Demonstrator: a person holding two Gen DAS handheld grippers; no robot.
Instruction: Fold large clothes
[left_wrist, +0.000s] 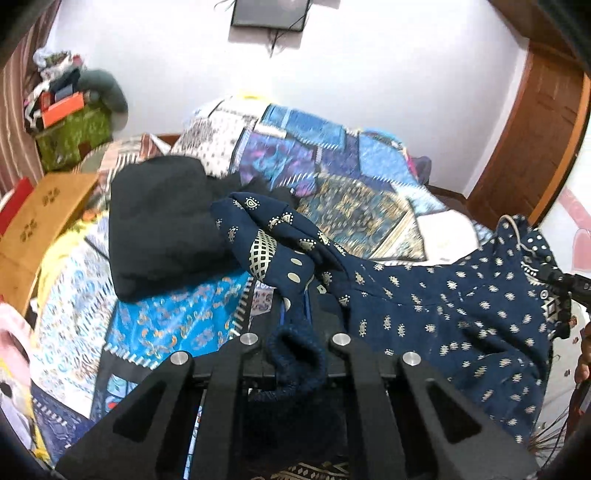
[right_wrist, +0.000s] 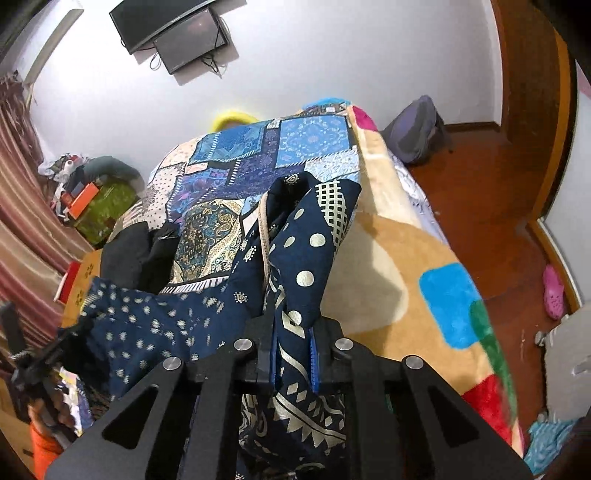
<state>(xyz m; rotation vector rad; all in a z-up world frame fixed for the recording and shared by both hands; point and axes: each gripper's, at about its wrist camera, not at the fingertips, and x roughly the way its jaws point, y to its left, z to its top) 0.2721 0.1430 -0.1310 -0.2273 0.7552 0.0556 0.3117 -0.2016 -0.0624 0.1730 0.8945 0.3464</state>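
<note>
A navy garment with cream print (left_wrist: 443, 317) hangs stretched between both grippers above the bed. My left gripper (left_wrist: 295, 314) is shut on one bunched corner of it. In the right wrist view my right gripper (right_wrist: 293, 332) is shut on another edge of the same garment (right_wrist: 303, 258), which stands up in a fold between the jaws and trails left to the other gripper (right_wrist: 48, 354). The right gripper also shows at the right edge of the left wrist view (left_wrist: 554, 295).
A patchwork quilt (left_wrist: 332, 184) covers the bed, with a black garment pile (left_wrist: 162, 229) on it. A bright fleece blanket (right_wrist: 424, 288) lies along the bed's right side. A cardboard box (left_wrist: 33, 229) and cluttered shelf stand left. Wooden floor and a bag (right_wrist: 417, 129) are right.
</note>
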